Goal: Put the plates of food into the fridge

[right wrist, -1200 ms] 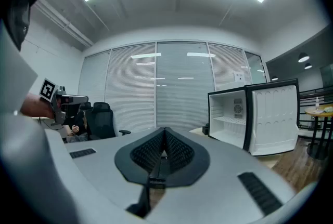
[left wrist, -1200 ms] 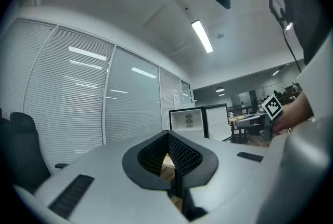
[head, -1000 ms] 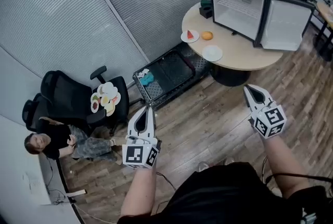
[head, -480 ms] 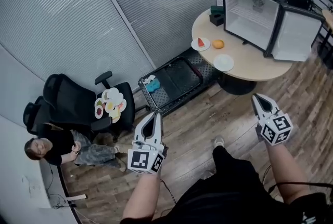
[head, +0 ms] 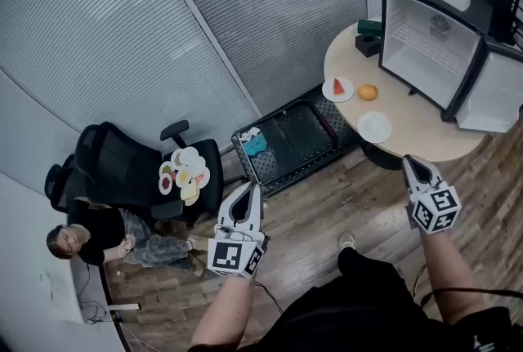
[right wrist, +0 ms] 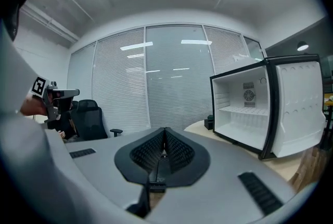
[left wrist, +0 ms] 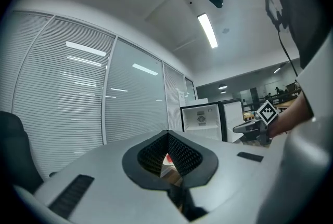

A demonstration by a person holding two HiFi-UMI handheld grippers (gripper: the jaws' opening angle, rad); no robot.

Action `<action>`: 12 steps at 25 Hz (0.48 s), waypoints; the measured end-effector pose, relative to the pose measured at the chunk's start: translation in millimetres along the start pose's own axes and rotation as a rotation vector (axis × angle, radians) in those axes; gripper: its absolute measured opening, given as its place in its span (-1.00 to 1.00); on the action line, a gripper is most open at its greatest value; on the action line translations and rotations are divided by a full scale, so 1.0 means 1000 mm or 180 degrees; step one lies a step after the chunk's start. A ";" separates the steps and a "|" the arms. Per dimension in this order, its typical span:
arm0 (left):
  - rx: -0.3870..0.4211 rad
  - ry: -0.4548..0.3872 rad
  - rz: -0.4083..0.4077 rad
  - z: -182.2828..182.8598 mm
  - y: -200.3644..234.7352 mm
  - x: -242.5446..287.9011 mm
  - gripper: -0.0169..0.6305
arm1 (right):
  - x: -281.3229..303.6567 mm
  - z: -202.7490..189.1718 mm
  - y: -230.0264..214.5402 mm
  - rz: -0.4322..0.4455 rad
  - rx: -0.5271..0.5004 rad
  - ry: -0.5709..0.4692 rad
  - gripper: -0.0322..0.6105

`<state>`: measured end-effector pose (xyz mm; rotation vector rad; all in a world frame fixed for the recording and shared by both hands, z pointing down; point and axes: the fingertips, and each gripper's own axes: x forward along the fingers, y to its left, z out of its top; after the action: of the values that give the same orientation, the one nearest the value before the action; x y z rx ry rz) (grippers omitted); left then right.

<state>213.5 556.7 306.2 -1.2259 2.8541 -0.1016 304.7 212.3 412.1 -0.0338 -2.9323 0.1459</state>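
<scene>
Two plates sit on the round table (head: 413, 134), well apart from the grippers. One plate holds a red slice of fruit (head: 337, 88) and the other is a bare plate (head: 374, 127), with a single orange (head: 368, 91) lying on the tabletop between them. One small fridge (head: 425, 44) stands on the same table with its door swung wide, its white shelves empty. More plates of food (head: 185, 175) are crowded on the seat of a black office chair (head: 122, 162); they overlap too much to count exactly. A second chair (head: 57, 183) stands behind it, and one person (head: 86, 240) sits on the floor beside them.

Both forearms reach forward over the wooden floor (head: 327, 195), each hand holding one gripper pointed roughly level. The left gripper (head: 253, 189) is near the chair. Its tips meet with nothing gripped, though a thin wedge of background shows behind them. The right gripper (head: 411, 162) hangs just short of the table's edge, jaws pressed together and empty.
</scene>
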 end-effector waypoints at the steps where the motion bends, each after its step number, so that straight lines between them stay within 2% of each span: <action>1: 0.0005 -0.0006 0.0008 0.002 0.003 0.011 -0.94 | 0.011 0.005 -0.004 0.0022 0.0003 -0.0010 -0.89; 6: 0.0042 -0.0070 0.0016 0.016 0.015 0.069 -0.94 | 0.064 0.026 -0.034 0.0057 -0.0057 -0.0071 -0.89; 12: 0.0117 -0.0090 0.0008 0.017 0.026 0.133 -0.94 | 0.112 0.026 -0.071 0.0055 0.0026 -0.0098 -0.89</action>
<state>104.0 477.5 286.6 -1.2072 2.8165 -0.1348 188.9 142.7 416.3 -0.0563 -2.9628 0.1625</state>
